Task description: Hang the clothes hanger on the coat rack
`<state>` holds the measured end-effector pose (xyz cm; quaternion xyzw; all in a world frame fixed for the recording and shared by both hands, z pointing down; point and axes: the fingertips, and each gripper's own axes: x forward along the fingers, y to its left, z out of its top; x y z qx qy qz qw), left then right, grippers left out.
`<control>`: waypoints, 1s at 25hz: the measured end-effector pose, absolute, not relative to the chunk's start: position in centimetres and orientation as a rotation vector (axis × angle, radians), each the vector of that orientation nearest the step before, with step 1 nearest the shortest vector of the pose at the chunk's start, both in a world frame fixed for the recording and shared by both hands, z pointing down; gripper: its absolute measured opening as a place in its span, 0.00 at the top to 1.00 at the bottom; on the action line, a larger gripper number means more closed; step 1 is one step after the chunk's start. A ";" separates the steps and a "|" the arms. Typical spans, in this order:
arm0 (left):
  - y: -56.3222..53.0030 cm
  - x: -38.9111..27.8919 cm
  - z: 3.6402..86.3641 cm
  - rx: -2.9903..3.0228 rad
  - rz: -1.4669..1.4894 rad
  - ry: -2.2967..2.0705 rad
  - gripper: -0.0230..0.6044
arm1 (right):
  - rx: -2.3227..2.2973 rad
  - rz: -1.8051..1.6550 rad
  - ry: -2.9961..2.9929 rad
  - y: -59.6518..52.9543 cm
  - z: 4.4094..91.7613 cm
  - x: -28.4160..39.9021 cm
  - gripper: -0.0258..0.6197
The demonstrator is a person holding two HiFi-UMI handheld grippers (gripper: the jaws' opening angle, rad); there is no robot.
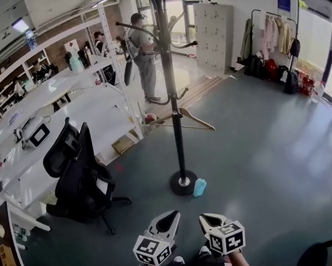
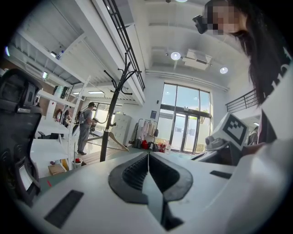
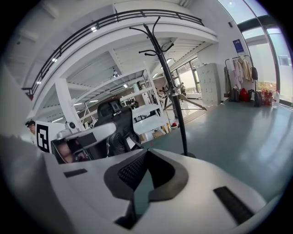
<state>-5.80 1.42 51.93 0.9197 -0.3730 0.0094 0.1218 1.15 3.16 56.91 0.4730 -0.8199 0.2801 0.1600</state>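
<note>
1. head view: my left hand-held gripper [image 1: 174, 214] and my right hand-held gripper [image 1: 202, 217] sit low in the frame, side by side and close together, both pointing at the coat rack [image 1: 177, 128] across the grey floor [image 1: 261, 149]. neither carries anything. the wooden clothes hanger [image 1: 200, 121] hangs on a low hook of the coat rack, well apart from both hand-held grippers. a light blue object [image 1: 200, 187] lies just beside the rack's round base. a black office chair [image 1: 76, 167] stands to the left, beside a long white table [image 1: 94, 113]. a person [image 1: 144, 55] stands beyond the rack, and a garment rail with clothes [image 1: 273, 31] is at the far right.
2. left gripper view: my left hand-held gripper [image 2: 149, 155] has its jaws pressed together along one thin line, with nothing between them. past the jaws, on the left, the coat rack [image 2: 112, 114] stands with the clothes hanger [image 2: 114, 142] on it. my right hand-held gripper [image 2: 215, 141] shows at the right edge.
3. right gripper view: my right hand-held gripper [image 3: 146, 153] is closed too, jaws meeting and empty. the coat rack [image 3: 176, 105] rises ahead with the clothes hanger [image 3: 194, 103] on a lower hook. the office chair [image 3: 114, 123] and my left hand-held gripper [image 3: 68, 137] are to the left.
</note>
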 end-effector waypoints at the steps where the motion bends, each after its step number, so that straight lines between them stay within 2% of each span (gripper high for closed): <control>1: 1.5 -5.9 51.9 2.688 0.029 -1.086 0.95 | 1.354 0.799 -2.342 3.2 56.9 1.1 0.95; 25: 1.5 -7.6 51.5 2.690 0.019 -1.107 0.95 | 1.362 0.773 -2.328 3.6 56.8 0.2 0.95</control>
